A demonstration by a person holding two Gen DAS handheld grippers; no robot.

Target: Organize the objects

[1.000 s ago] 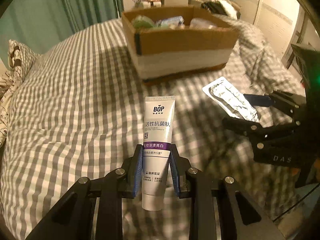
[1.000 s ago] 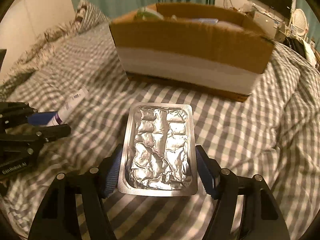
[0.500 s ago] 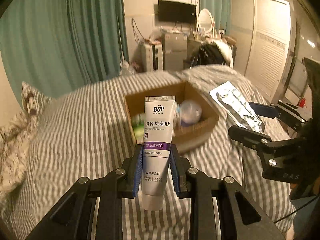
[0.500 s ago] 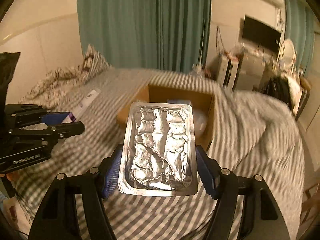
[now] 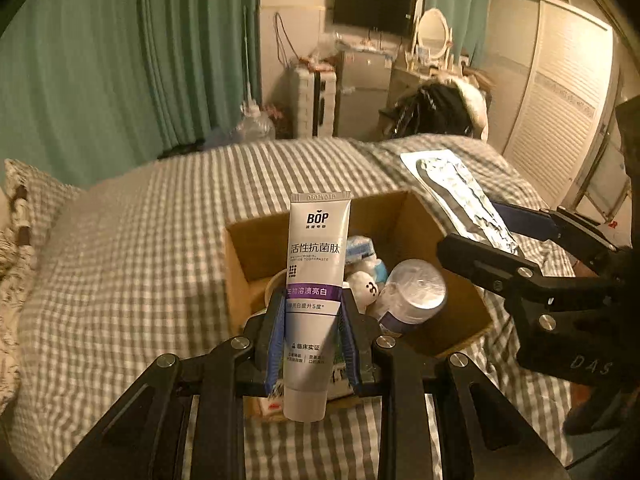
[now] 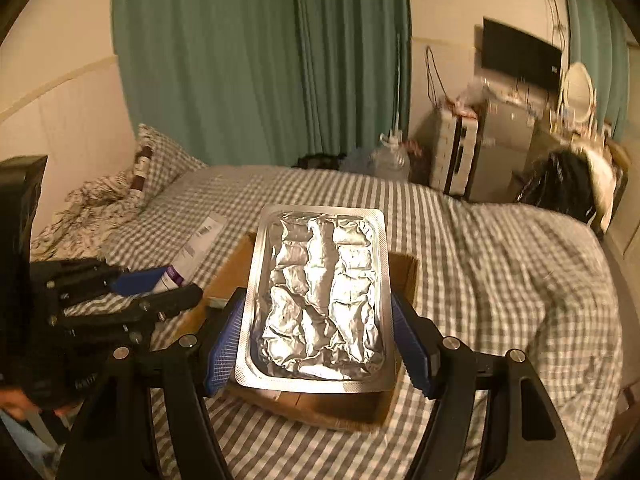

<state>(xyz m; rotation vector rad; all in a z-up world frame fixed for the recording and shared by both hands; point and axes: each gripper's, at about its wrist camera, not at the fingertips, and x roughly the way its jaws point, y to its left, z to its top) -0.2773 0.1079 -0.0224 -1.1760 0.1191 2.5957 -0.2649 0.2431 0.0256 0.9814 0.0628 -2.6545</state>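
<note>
Both grippers loaded, over the box.
L wrist: left gripper (image 5: 312, 334) clamps toothpaste tube (image 5: 315, 280) above cardboard box (image 5: 404, 216). R wrist: right gripper (image 6: 318, 336) pinches foil blister pack (image 6: 318, 300); the pack could catch the rim, it's wide.

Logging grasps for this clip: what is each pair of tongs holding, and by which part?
Left tongs grip the toothpaste tube around its lower half, near the cap. Right tongs clamp the foil blister pack by its long side edges.
</note>
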